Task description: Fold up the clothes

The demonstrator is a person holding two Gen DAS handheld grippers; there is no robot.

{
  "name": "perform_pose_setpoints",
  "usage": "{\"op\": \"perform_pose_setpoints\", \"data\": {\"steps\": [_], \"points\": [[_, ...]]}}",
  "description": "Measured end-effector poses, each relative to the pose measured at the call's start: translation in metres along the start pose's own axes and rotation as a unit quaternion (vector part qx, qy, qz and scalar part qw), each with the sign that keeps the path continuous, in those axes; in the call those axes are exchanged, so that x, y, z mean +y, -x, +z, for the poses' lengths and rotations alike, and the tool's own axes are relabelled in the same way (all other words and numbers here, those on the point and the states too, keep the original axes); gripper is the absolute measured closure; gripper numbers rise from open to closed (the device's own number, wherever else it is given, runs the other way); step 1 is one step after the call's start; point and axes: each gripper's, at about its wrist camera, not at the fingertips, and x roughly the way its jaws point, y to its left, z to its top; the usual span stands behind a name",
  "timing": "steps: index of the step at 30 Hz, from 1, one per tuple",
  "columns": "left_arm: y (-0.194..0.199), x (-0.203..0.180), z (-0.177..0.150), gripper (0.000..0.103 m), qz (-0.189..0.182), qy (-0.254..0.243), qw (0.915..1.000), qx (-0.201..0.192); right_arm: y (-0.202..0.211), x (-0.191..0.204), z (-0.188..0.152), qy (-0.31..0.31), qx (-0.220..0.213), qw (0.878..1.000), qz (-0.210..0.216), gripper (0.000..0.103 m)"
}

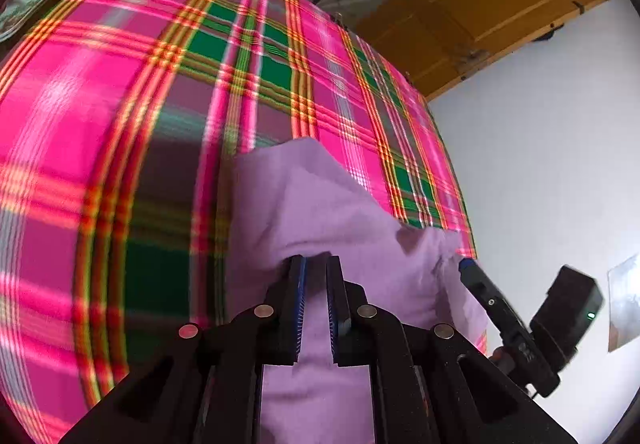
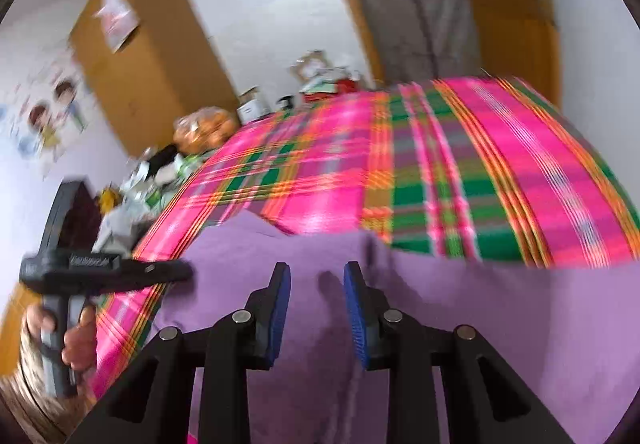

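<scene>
The plaid bedspread (image 1: 168, 91), pink with green blocks and orange-yellow stripes, is covering the whole work surface and filling most of both views. It is showing motion blur, strongest in the right wrist view (image 2: 460, 171).

The lilac garment (image 1: 312, 195) is lying on the bedspread at its near edge, close to both grippers. In the right wrist view it is spreading as a broad purple sheet (image 2: 500, 324) across the lower half of the picture, with its far edge running roughly level over the plaid.

A wooden door (image 1: 492, 7) is standing against the white wall beyond the bed; a wooden cabinet (image 2: 148, 55) is standing at the far left of the right wrist view. Clutter, including a bag of orange fruit (image 2: 204, 127), is sitting beside the bed's far corner.

The left gripper (image 1: 316, 264) is pinching a raised fold of the lilac garment: its 2 blue-padded fingers are standing close together with cloth bunching at the tips. The same gripper is appearing side-on in the right wrist view (image 2: 176, 272), held in a hand (image 2: 76, 340).

The right gripper (image 2: 318, 272) is spreading its fingers above the garment; the pads are touching nothing, and cloth is lying flat beneath the gap.
</scene>
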Motion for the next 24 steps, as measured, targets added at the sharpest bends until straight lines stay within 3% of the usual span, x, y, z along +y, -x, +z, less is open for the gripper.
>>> {"op": "perform_pose_setpoints", "data": {"steps": [3,9,18,24], "points": [[-0.009,-0.001,0.008,0.093,0.005,-0.009,0.9999,0.004,-0.019,0.017,0.005,0.045,0.014,0.999,-0.008,0.075],[-0.023,0.005,0.017,0.093,0.002,0.001,0.9999,0.012,-0.048,0.002,0.001,0.033,0.065,0.996,-0.055,0.08],[-0.029,0.018,0.024,0.093,-0.022,0.017,0.9996,0.008,-0.055,0.001,-0.005,0.039,0.069,0.995,-0.052,0.08],[-0.026,0.014,0.024,0.093,-0.015,0.017,0.9997,0.005,-0.056,0.006,-0.005,0.064,0.07,0.993,-0.074,0.08]]}}
